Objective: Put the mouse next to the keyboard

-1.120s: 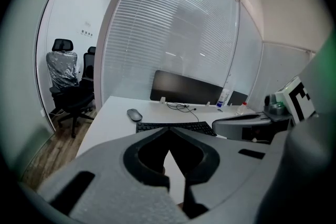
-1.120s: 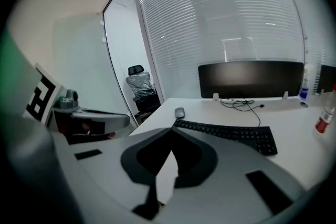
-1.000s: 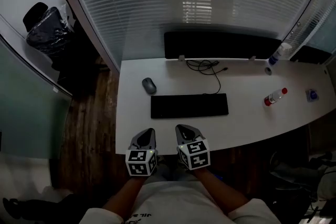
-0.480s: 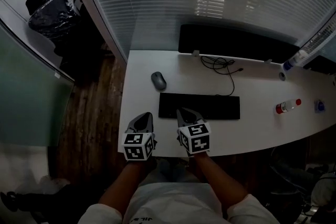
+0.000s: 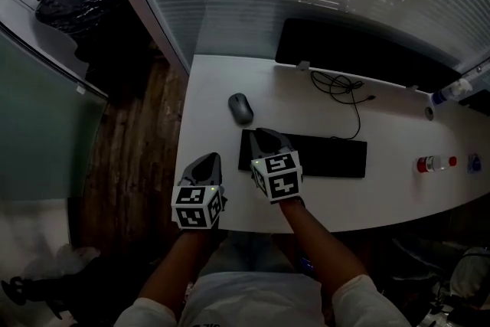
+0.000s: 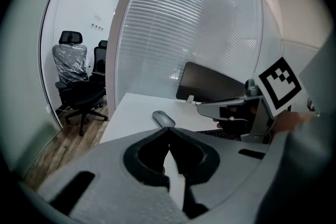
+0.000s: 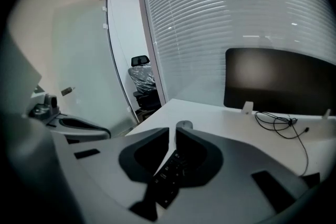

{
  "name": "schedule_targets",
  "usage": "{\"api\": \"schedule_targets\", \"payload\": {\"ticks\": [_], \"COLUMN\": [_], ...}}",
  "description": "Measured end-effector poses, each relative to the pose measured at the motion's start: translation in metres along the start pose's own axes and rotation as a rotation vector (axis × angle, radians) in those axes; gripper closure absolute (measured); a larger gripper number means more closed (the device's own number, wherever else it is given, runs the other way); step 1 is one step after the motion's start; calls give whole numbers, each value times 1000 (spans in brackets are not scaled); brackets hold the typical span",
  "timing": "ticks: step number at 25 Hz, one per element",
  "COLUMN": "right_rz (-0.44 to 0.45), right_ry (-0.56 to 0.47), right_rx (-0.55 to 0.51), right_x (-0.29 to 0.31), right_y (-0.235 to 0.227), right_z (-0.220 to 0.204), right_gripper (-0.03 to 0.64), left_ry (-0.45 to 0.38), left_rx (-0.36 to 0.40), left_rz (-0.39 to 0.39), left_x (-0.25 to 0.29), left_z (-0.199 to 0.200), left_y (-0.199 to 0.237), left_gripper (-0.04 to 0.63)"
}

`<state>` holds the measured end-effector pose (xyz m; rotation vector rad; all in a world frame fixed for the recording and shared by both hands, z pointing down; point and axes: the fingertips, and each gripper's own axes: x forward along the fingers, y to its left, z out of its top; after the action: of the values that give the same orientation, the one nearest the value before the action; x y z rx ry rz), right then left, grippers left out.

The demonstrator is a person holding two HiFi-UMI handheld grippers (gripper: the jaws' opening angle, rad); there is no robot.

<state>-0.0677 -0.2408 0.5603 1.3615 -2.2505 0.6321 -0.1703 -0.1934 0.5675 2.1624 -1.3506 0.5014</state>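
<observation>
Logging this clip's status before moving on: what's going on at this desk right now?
A person holds a claw in each hand above a white desk. The right claw, shut and empty, hovers over the left end of the keyboard and points toward the grey mouse. The mouse lies untouched just beyond the keyboard's far left corner. The left claw, also shut and empty, hangs over the desk's near left edge. Nothing has been grasped yet.

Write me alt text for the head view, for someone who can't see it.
Seen from above, two hand-held grippers reach over a white desk: the right gripper above the left end of the keyboard, the left gripper near the desk's front left corner. A grey mouse lies beyond the keyboard's left corner, untouched, with a dark monitor behind.
</observation>
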Motion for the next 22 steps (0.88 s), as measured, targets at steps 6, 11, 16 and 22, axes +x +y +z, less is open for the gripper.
{"api": "schedule_targets", "payload": {"ticks": [6,11,16,22], "right_rz": [29,16,24,22], "right_ry": [104,193,264,314], "right_rx": [-20,-37,-36,-37], "right_x": [54,92,125,157], "right_y": [-7,-18,-21,-25], "right_z": [-6,-13,-18,-22], "right_gripper": [443,335,279,276], "left_ry": [2,10,11,21], "left_rx": [-20,-25,-50,-71], "left_rz": [9,16,25,21], "left_x": [4,5,9,18], "left_z": [2,0,-2,-5], "left_y": [18,31,43,52], "left_gripper": [591,591,591,591]}}
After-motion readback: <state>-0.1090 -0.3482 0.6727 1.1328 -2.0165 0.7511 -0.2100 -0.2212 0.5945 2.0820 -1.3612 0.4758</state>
